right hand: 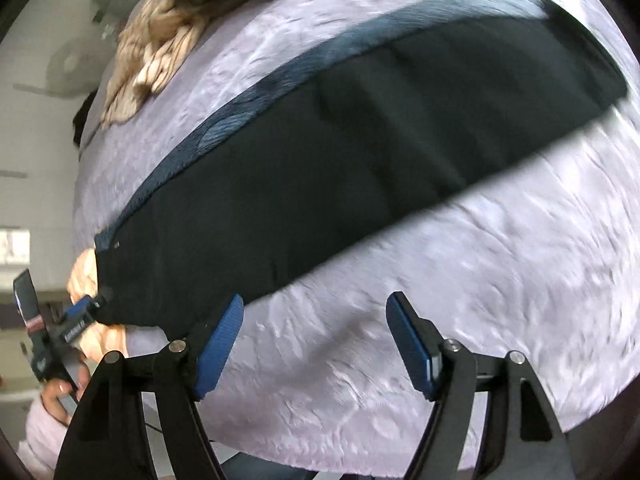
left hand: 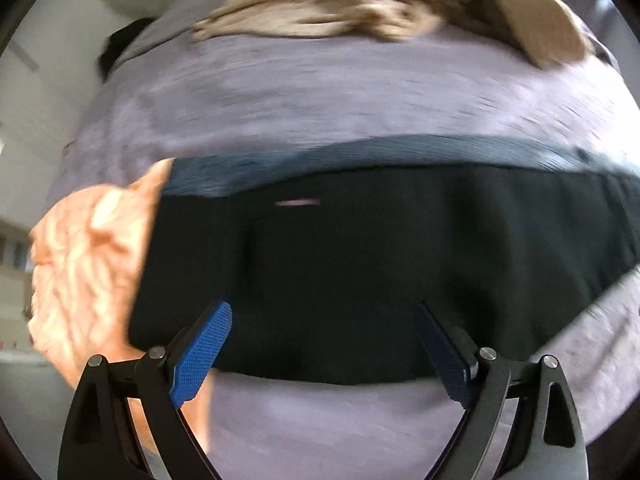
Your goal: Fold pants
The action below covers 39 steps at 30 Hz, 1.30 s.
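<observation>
Black pants [left hand: 380, 272] lying folded lengthwise as one long flat band across a lilac, fuzzy bed cover [left hand: 320, 92]. In the left wrist view, running from 9 o'clock to 3 o'clock through the middle of the frame, with a blue-grey strip of inner fabric showing along the far edge. In the right wrist view [right hand: 360, 152], stretched diagonally from 8 o'clock up to 2 o'clock.

Left gripper [left hand: 324, 340] hovering above the near edge of the pants, blue pads spread wide, nothing clamped between them; black cloth visible through the gap, no pad pressing on it. Right gripper [right hand: 316, 336] likewise spread wide and holding nothing, only bare cover between the pads; left finger [right hand: 224, 340] just over the lower end of the pants, contact not clear from this angle.

Crumpled peach cloth [left hand: 88, 264] at 9 o'clock in the left view, touching the end of the pants. Heap of tan clothing [left hand: 328, 4] at 12 o'clock, well apart from the pants. A hand [right hand: 60, 396] gripping the other tool's handle at 8 o'clock in the right view.

Both views smeared by motion blur.
</observation>
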Each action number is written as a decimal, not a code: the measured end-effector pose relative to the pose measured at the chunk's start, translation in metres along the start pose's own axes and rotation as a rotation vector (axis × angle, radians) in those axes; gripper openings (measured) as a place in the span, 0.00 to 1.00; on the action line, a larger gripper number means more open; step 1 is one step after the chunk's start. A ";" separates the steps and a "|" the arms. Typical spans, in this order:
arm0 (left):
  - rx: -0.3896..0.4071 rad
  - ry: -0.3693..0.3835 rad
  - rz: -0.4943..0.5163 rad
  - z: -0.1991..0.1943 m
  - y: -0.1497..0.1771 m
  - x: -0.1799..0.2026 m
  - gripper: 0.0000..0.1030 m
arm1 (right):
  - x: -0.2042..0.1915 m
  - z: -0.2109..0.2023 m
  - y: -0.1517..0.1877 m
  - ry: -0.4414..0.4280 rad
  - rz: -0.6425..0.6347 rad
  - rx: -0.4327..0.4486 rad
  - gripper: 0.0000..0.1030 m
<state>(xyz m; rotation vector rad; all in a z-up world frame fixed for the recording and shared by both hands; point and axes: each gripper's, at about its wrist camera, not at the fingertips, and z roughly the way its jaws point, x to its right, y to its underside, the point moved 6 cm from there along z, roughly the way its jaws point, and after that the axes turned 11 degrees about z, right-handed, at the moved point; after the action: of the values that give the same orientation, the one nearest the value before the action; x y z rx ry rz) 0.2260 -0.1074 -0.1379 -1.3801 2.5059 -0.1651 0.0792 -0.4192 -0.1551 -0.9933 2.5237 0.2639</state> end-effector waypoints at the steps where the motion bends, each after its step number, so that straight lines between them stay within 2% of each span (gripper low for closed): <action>1: -0.001 0.019 0.028 -0.002 -0.003 0.015 0.91 | 0.008 -0.006 0.000 -0.005 0.020 0.012 0.75; 6: 0.017 0.078 0.193 -0.019 -0.018 0.099 0.91 | 0.049 -0.032 -0.008 -0.029 0.099 0.076 0.76; 10: 0.018 0.112 0.270 -0.028 -0.030 0.149 0.91 | 0.089 -0.050 -0.021 -0.062 0.177 0.111 0.76; 15: 0.017 0.147 0.310 -0.036 -0.055 0.211 0.91 | 0.137 -0.076 -0.054 -0.130 0.253 0.178 0.76; 18: 0.037 0.151 0.318 -0.033 -0.081 0.239 0.91 | 0.167 -0.091 -0.087 -0.171 0.308 0.240 0.76; 21: 0.050 0.154 0.280 -0.026 -0.109 0.262 0.91 | 0.196 -0.096 -0.125 -0.193 0.372 0.285 0.74; 24: 0.052 0.172 0.227 -0.015 -0.132 0.285 0.91 | 0.222 -0.087 -0.159 -0.244 0.463 0.290 0.61; 26: 0.050 0.164 0.219 -0.006 -0.141 0.296 0.91 | 0.234 -0.077 -0.172 -0.271 0.508 0.274 0.44; 27: 0.043 0.152 0.220 -0.001 -0.145 0.304 0.91 | 0.237 -0.072 -0.179 -0.279 0.520 0.264 0.16; 28: 0.042 0.145 0.220 0.002 -0.147 0.309 0.91 | 0.240 -0.066 -0.183 -0.284 0.536 0.246 0.11; 30: 0.060 0.131 0.210 0.005 -0.152 0.315 0.91 | 0.238 -0.068 -0.187 -0.327 0.538 0.250 0.09; 32: 0.069 0.110 0.195 0.013 -0.152 0.316 0.91 | 0.228 -0.080 -0.192 -0.351 0.463 0.285 0.09; 35: 0.029 0.109 0.175 0.034 -0.149 0.317 0.91 | 0.226 -0.075 -0.196 -0.302 0.413 0.274 0.09; 37: 0.024 0.113 0.162 0.038 -0.148 0.318 0.91 | 0.237 -0.061 -0.195 -0.281 0.446 0.244 0.09; 39: 0.032 0.097 0.192 0.037 -0.148 0.321 0.91 | 0.247 -0.050 -0.191 -0.306 0.489 0.231 0.09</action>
<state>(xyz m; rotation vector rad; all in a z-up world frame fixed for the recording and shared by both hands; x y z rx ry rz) 0.1934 -0.4564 -0.1983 -1.1369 2.6850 -0.2374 0.0322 -0.7240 -0.2245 -0.2172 2.4027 0.2353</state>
